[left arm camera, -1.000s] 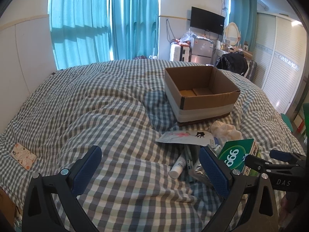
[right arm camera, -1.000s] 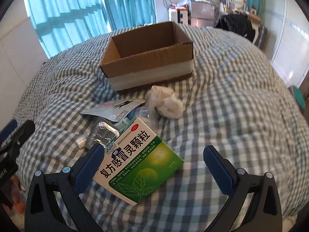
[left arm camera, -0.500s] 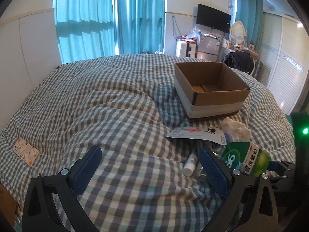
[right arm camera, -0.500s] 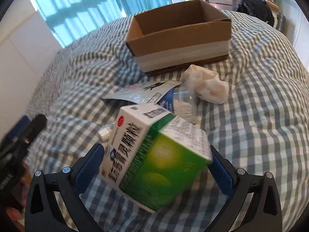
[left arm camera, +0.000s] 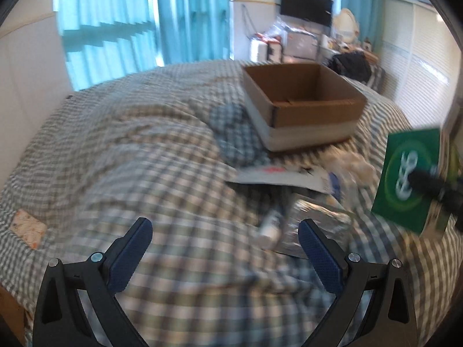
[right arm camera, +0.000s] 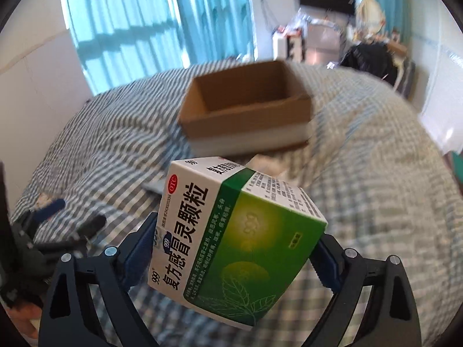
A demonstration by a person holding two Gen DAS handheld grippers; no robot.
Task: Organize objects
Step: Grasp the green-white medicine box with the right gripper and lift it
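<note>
My right gripper [right arm camera: 235, 248] is shut on a green and white medicine box [right arm camera: 231, 248] and holds it in the air above the bed, short of the open cardboard box [right arm camera: 246, 115]. The medicine box also shows in the left wrist view [left arm camera: 405, 182], lifted at the right. My left gripper [left arm camera: 224, 248] is open and empty, low over the checked bedspread [left arm camera: 130, 173]. Ahead of it lie a white pouch [left arm camera: 277, 176], a small white bottle [left arm camera: 269, 228], a silver foil pack [left arm camera: 315, 228] and a crumpled white wad [left arm camera: 356, 164]. The cardboard box [left arm camera: 303, 115] stands behind them.
A patterned phone case [left arm camera: 29, 228] lies at the bed's left edge. Teal curtains [left arm camera: 144, 23] and a white wall are behind the bed. A TV [left arm camera: 306, 5], cluttered furniture and a white wardrobe [left arm camera: 419, 57] stand at the back right.
My right gripper has closed on the medicine box and lifted it off the bed, toward the cardboard box. My left gripper has stayed open and shifted slightly; the view is blurred by motion.
</note>
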